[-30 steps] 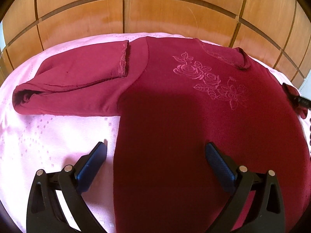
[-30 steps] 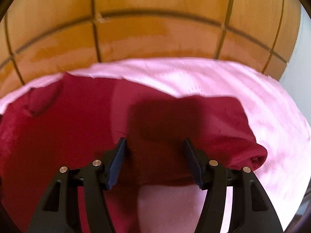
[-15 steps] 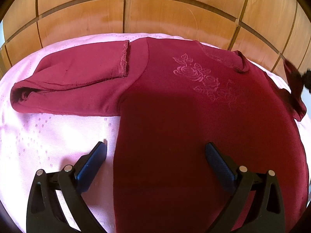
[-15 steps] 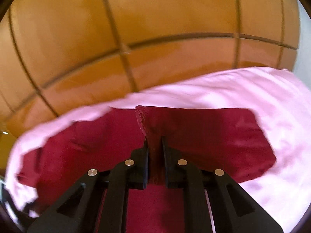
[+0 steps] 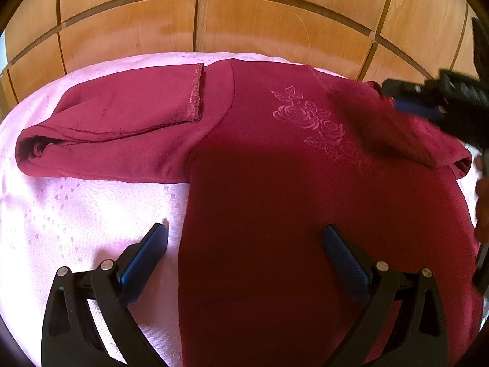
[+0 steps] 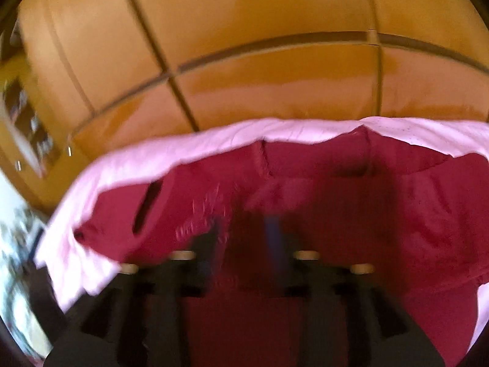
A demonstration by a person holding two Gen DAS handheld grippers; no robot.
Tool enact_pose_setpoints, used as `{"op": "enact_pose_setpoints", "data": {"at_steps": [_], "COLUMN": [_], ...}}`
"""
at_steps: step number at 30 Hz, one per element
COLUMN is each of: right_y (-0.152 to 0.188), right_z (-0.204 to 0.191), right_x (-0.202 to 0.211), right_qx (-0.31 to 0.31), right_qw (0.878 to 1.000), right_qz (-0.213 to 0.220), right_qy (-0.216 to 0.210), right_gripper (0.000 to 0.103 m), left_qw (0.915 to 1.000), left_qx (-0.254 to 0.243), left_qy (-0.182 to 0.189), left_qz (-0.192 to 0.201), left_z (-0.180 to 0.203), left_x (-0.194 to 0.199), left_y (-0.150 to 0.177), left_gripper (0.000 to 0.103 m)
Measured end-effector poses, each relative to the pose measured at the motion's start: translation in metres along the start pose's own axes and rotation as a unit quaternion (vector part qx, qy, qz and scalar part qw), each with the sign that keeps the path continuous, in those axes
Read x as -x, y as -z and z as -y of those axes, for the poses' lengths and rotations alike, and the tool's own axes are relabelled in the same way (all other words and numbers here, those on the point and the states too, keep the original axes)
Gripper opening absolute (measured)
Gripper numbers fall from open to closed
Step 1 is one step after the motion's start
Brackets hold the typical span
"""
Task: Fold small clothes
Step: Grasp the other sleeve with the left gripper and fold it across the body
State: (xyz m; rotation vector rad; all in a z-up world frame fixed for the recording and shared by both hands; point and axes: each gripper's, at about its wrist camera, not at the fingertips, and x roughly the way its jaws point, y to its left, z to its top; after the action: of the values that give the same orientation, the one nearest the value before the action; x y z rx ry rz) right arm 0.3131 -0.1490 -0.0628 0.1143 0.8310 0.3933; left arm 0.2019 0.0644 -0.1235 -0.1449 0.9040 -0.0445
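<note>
A dark red top (image 5: 305,198) lies flat on a pink cloth (image 5: 61,214) that covers the worktop. At the left the pink cloth is bare, with lots of free room before its edge. The left sleeve (image 5: 116,128) is folded in across itself, and its cuff edge sits near the shoulder. The left tool (image 5: 244,244) hangs low over the bottom part of the top. It is wide open and holds nothing; one finger is over the pink cloth and the other is over the red top. A flower pattern (image 5: 318,125) shows on the chest. At the right, the right tool (image 5: 421,104) is over the right shoulder edge. Its jaws are opening, and the blurry right view shows red cloth under them, not pinched. Wooden doors (image 5: 275,24) stand just behind the far edge.
</note>
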Motion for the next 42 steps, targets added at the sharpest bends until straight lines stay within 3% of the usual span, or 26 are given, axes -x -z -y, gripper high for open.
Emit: {"op": "enact_pose_setpoints", "data": {"at_steps": [4,9,12,14,17,20,22,25,26,30,37,42], "right_y": [0.028,0.064,0.073,0.079,0.091,0.104,0.11,0.112,0.114,0.103,0.072,0.077], "right_z": [0.011,0.084,0.118,0.136,0.159,0.18,0.192,0.196,0.195,0.192,0.204,0.222], "right_x": [0.033,0.076,0.087,0.092,0.094,0.092,0.097,0.1,0.102,0.109,0.098,0.088], "right_qx": [0.013,-0.054,-0.093,-0.115,-0.154,-0.2,-0.226,-0.235,-0.236,-0.23,-0.217,-0.24], "right_qw": [0.999,0.996,0.988,0.981,0.974,0.967,0.963,0.961,0.961,0.963,0.966,0.959], "right_qz": [0.03,0.06,0.068,0.069,0.08,0.092,0.1,0.109,0.108,0.112,0.097,0.088], "right_qy": [-0.003,0.046,0.105,0.142,0.145,0.126,0.107,0.091,0.091,0.08,0.1,0.127], "right_gripper": [0.067,0.067,0.055,0.047,0.046,0.038,0.038,0.038,0.037,0.037,0.034,0.009], "left_qw": [0.9998,0.9934,0.9905,0.9914,0.9926,0.9943,0.9955,0.994,0.9913,0.9874,0.9909,0.9947], "left_qx": [0.007,0.064,0.045,0.021,0.006,-0.006,0.003,0.009,0.009,0.026,0.02,0.026], "left_qy": [0.012,0.089,0.122,0.12,0.113,0.104,0.095,0.108,0.13,0.156,0.128,0.099], "left_qz": [-0.012,0.033,0.045,0.047,0.043,0.022,-0.002,-0.013,-0.021,-0.002,0.036,0.005], "left_z": [-0.001,0.006,0.032,0.05,0.071,0.086,0.088,0.091,0.093,0.084,0.06,0.045], "left_x": [0.006,0.04,0.039,0.032,0.011,-0.021,-0.04,-0.054,-0.055,-0.04,-0.02,-0.043], "left_y": [-0.007,-0.032,-0.05,-0.058,-0.068,-0.081,-0.084,-0.085,-0.087,-0.097,-0.106,-0.091], "left_gripper": [0.101,0.101,0.1,0.097,0.075,0.074,0.064,0.024,0.008,0.007,0.006,0.006]}}
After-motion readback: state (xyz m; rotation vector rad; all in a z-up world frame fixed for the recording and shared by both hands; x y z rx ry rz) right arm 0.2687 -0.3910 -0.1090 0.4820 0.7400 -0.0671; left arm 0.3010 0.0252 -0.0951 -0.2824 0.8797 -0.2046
